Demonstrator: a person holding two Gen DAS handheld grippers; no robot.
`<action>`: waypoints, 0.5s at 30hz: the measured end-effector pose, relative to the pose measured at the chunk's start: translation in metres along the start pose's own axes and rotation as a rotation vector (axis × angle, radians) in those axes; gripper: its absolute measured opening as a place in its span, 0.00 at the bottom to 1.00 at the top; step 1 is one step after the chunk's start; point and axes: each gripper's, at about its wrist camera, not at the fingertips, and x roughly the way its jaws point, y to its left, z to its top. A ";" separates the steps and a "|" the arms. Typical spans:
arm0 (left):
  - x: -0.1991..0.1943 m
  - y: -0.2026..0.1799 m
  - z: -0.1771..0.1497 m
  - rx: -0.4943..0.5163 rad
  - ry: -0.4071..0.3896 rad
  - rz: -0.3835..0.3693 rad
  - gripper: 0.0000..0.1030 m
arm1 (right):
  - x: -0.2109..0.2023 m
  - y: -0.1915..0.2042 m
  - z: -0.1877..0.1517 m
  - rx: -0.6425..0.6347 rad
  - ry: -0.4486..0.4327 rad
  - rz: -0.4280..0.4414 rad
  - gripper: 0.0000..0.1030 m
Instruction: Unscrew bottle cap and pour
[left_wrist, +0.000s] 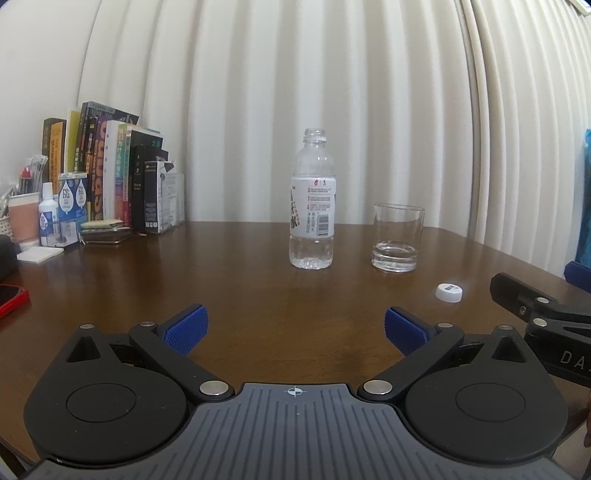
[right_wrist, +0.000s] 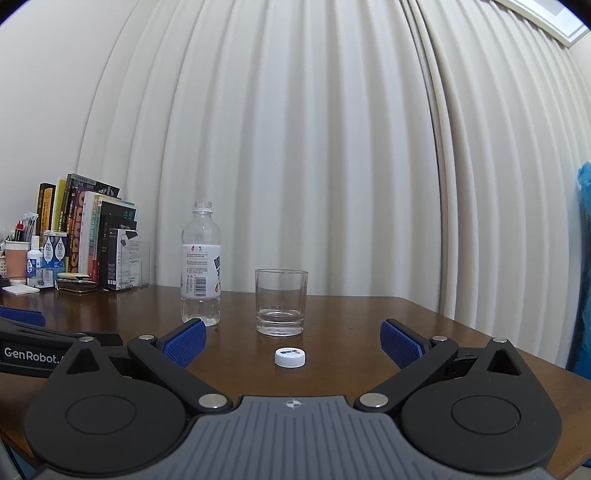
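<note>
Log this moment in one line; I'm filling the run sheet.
bottle uncapped, upright | cap on table | glass little water | both claws open, empty

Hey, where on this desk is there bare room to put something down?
The brown wooden desk is bare between the clear plastic bottle and the row of books, and in front of the bottle. It is tighter on the right, around the clear drinking glass and white bottle cap. The far left corner is crowded.
</note>
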 end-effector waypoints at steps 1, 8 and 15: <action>0.000 0.000 0.000 0.000 -0.001 -0.001 1.00 | 0.000 0.000 0.000 0.002 0.002 0.000 1.00; -0.002 -0.002 -0.003 0.009 -0.018 0.015 1.00 | 0.001 -0.001 -0.003 0.009 0.010 0.000 1.00; -0.003 -0.005 -0.004 0.026 -0.029 0.024 1.00 | 0.001 0.000 -0.003 0.009 0.005 0.002 1.00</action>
